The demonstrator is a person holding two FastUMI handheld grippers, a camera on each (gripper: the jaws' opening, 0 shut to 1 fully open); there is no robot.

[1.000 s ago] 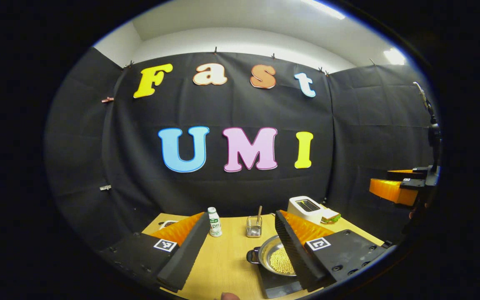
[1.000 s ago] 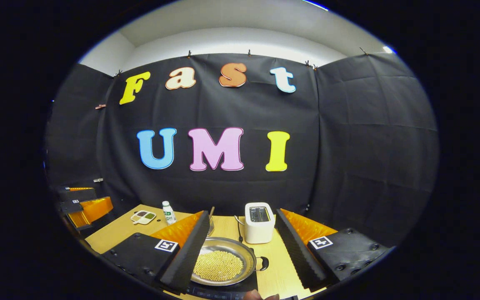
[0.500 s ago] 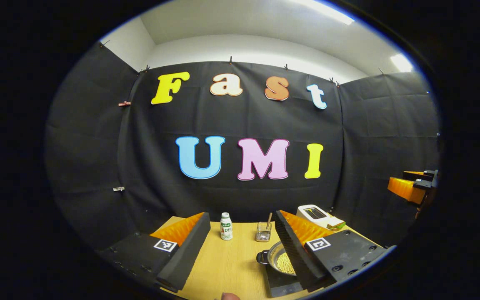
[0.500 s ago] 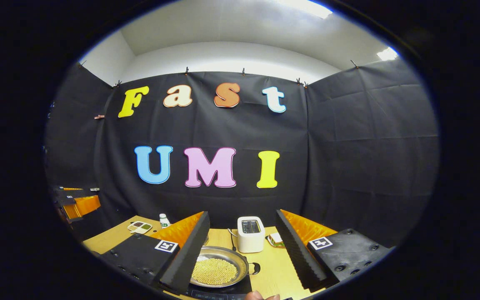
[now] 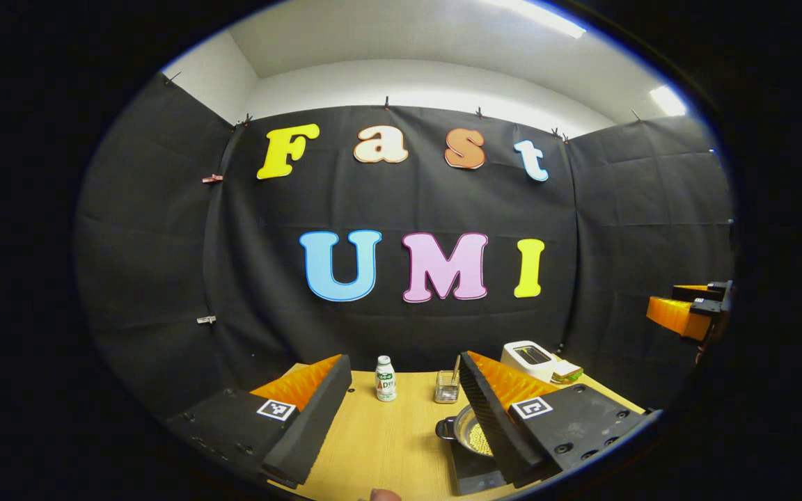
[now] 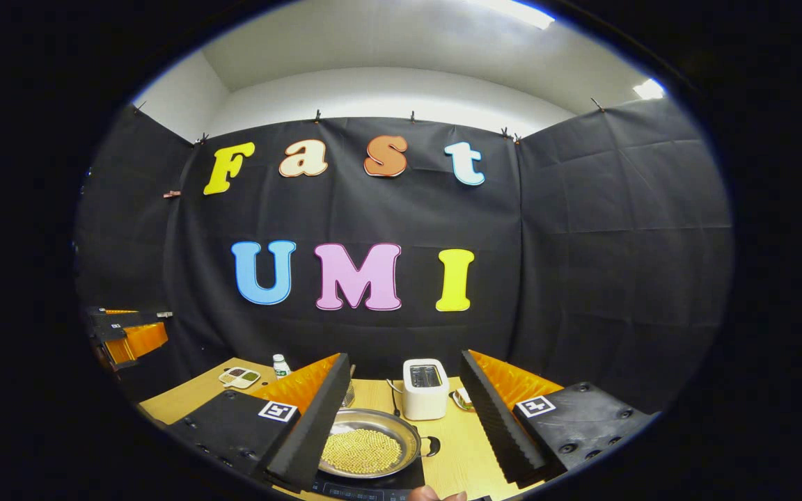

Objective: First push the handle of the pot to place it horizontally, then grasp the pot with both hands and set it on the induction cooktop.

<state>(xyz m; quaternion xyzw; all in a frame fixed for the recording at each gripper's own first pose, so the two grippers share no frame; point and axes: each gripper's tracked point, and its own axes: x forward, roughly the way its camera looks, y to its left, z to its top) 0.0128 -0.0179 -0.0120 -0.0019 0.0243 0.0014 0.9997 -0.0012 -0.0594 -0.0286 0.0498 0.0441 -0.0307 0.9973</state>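
The pot (image 6: 367,449), a shallow steel pan with small dark side handles lying level, rests on the dark induction cooktop (image 6: 373,485) near the front edge of the wooden table (image 6: 467,452), so the placing step looks finished. It holds a heap of small yellow beads, pooled low in the bowl. In the left gripper view the same pot (image 5: 467,430) sits on the cooktop (image 5: 470,472), partly hidden behind that gripper's own finger. The right gripper (image 6: 404,417) hovers above and behind the pot with its fingers spread wide, touching nothing; the left gripper (image 5: 404,417) is likewise held off the table with its fingers well apart and empty, which reads as both having let go and drawn clear. Further back stand a white toaster (image 6: 424,388), a small white bottle (image 5: 386,378) and a wire basket (image 5: 446,390) holding a utensil. A divided dish (image 6: 239,377) with dark and green contents sits at the table's far left.
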